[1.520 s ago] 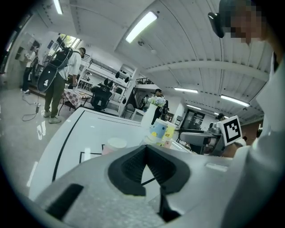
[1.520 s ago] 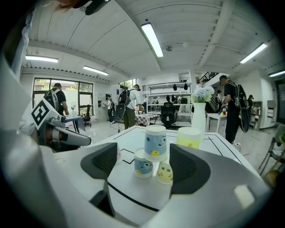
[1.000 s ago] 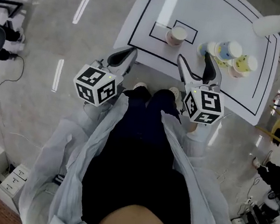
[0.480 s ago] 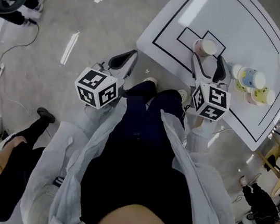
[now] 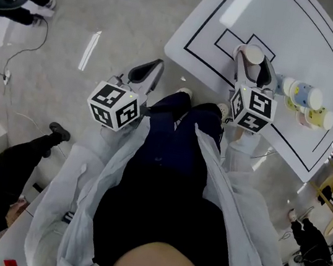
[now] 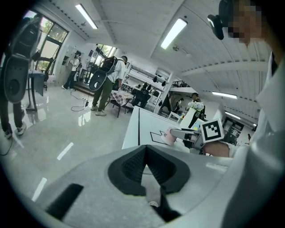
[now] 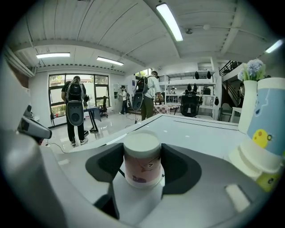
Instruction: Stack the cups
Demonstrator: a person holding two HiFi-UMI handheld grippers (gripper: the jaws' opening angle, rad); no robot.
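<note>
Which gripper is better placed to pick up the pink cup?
Right. The right gripper has just been closing its jaws, with the pink cup between them; the left gripper hangs off the table, shut.

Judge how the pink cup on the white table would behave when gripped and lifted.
Probably light: the pink cup looks like thin paper. Likely crushable, so a hard squeeze could dent its wall. Standing upright on the flat table, it seems stable, though its smooth side may slip.
</note>
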